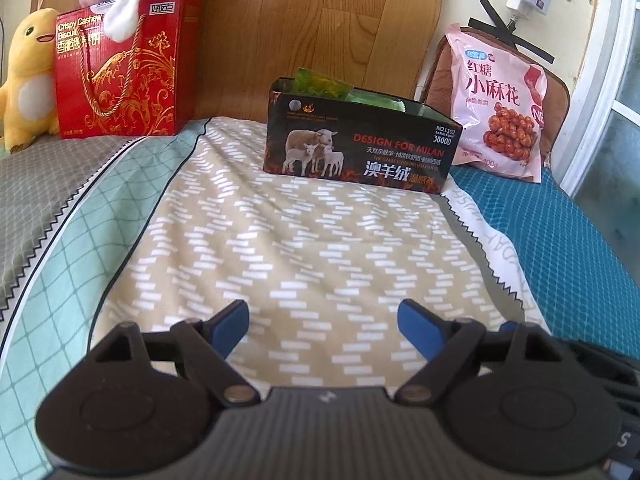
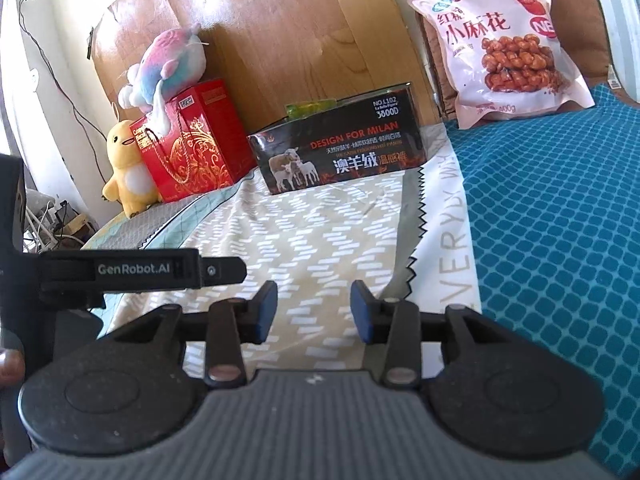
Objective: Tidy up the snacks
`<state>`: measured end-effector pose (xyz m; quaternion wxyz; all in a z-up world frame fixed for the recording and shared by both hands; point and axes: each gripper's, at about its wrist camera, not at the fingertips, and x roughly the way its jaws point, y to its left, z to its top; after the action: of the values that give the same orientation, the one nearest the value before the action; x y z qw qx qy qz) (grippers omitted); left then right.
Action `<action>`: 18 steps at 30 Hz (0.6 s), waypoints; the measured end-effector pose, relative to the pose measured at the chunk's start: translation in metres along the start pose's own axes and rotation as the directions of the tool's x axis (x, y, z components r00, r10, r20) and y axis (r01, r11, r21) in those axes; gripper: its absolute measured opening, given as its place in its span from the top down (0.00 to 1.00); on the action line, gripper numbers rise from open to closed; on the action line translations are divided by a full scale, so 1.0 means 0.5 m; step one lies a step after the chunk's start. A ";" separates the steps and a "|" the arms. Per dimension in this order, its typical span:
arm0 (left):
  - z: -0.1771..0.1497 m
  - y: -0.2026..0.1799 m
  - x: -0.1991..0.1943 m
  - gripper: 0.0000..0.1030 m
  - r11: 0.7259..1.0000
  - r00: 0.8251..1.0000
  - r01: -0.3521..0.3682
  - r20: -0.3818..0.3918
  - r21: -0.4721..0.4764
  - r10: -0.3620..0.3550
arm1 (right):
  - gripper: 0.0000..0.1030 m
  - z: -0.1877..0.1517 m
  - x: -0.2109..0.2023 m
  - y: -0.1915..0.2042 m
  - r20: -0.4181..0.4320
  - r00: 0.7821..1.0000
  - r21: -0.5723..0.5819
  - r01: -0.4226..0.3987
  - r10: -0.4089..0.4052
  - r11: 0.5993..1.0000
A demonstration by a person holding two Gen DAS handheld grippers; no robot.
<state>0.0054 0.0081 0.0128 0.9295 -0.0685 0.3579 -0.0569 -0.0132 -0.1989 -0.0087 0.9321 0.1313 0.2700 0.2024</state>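
Black box (image 1: 360, 148): glossy card, sheep photo, "DESIGN FOR MILAN", "NO.L102" — green packets (image 1: 320, 86) inside, mid-bed.
Pink bag (image 1: 498, 104): crinkly plastic, "小麻花", propped right of box.
Red box (image 1: 120, 68): "Crispy Cashew Biscuit", gold scrollwork.
Left tongs (image 1: 323, 316): blue pads wide apart, empty.
Right tongs (image 2: 314, 310): parted, empty.

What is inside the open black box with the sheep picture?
Green packets poke above the rim of the black box, toward its left end. The box wall hides everything lower, so how many packets and what else it holds cannot be seen.
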 end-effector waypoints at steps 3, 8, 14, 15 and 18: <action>-0.007 -0.004 -0.008 0.08 1.000 1.000 -0.014 0.020 0.012 0.014 | 0.58 -0.004 -0.006 0.002 0.010 1.000 0.000 0.007 -0.007 1.000; -0.014 -0.010 -0.011 0.06 0.999 0.999 -0.034 0.037 0.035 0.033 | 0.57 -0.008 -0.013 -0.001 0.032 0.999 0.001 0.017 -0.017 1.000; -0.020 -0.010 -0.004 0.00 0.994 0.994 -0.099 0.058 0.041 0.097 | 0.48 -0.010 -0.021 -0.015 0.065 0.997 0.046 0.033 -0.036 0.998; -0.019 -0.011 -0.003 0.00 0.992 0.991 -0.119 0.066 0.050 0.115 | 0.47 -0.009 -0.021 -0.018 0.067 0.997 0.056 0.036 -0.040 0.998; -0.014 -0.017 0.006 0.00 0.978 0.979 -0.190 0.091 0.081 0.182 | 0.43 -0.001 -0.013 -0.026 0.063 0.997 0.072 0.047 -0.052 0.996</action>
<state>0.0022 -0.0014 0.0070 0.9470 0.0046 0.3207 0.0174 -0.0147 -0.2132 -0.0107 0.9398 0.1640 0.2500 0.1652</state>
